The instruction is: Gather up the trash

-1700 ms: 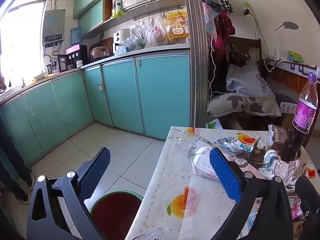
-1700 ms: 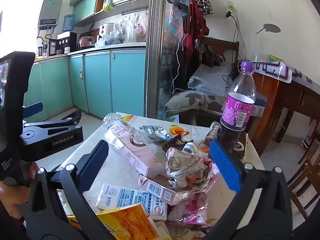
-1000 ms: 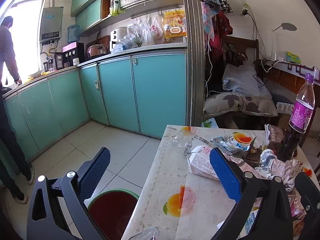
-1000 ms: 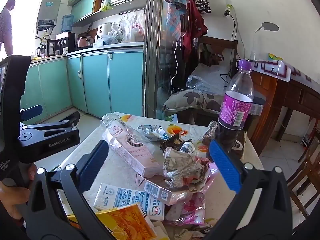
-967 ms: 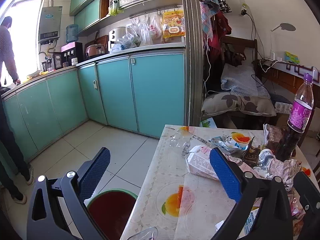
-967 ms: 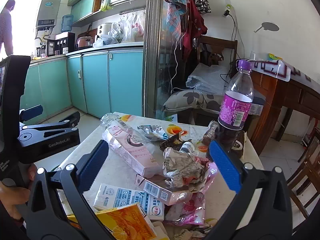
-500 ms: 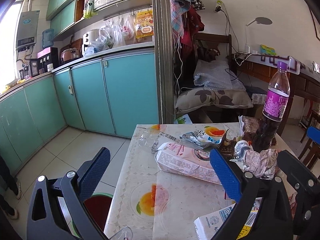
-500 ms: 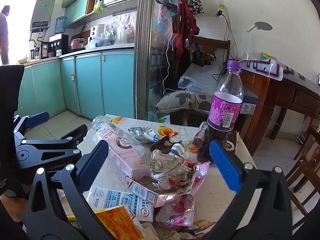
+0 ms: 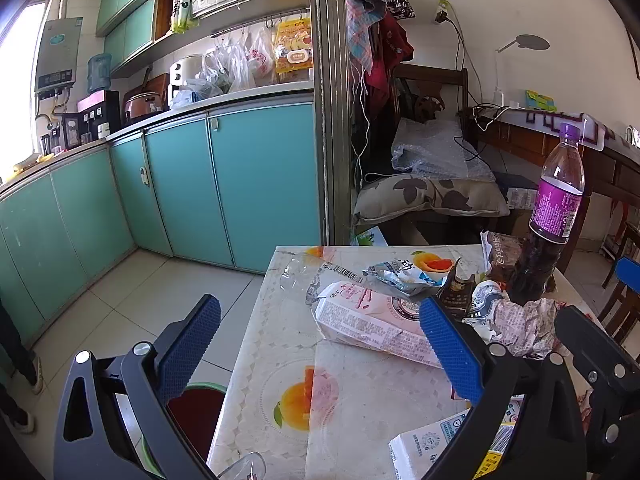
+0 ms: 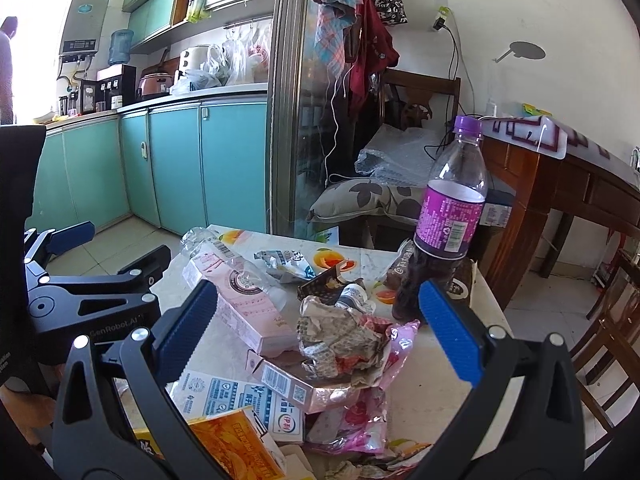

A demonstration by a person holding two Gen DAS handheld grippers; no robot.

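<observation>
Left wrist view, lower left of the frame: the bin (image 9: 192, 408), a green-rimmed pail with a dark red inside, stands on the floor tiles just beside the worktop (image 9: 280, 360) edge, and as far as its visible part shows it holds nothing, so the collecting is judged barely begun. The left gripper (image 9: 316, 344) hovers with its jaws spread wide and empty, one blue pad over the floor, the other over the litter. At centre lie a crushed clear bottle (image 9: 304, 276), a pink carton (image 9: 368, 320) on its side and a foil wrapper (image 9: 400, 274); towards the right sit crumpled paper (image 9: 516, 320) and an upright purple-labelled bottle (image 9: 554, 216), still part full of dark drink. Right wrist view: the right gripper (image 10: 320, 332) likewise hangs wide open, gripping nothing, above a white carton (image 10: 236, 396), an orange packet (image 10: 236, 440) and a pink wrapper (image 10: 372, 400) in the lower centre of the frame. Every piece of trash thus remains on the worktop; all pickups are left to do. Against the earlier frames, the left camera has swung from the kitchen floor and bin towards the worktop, so the litter now fills more of its lower right, while the right view has shifted only slightly and no item has been moved.
</observation>
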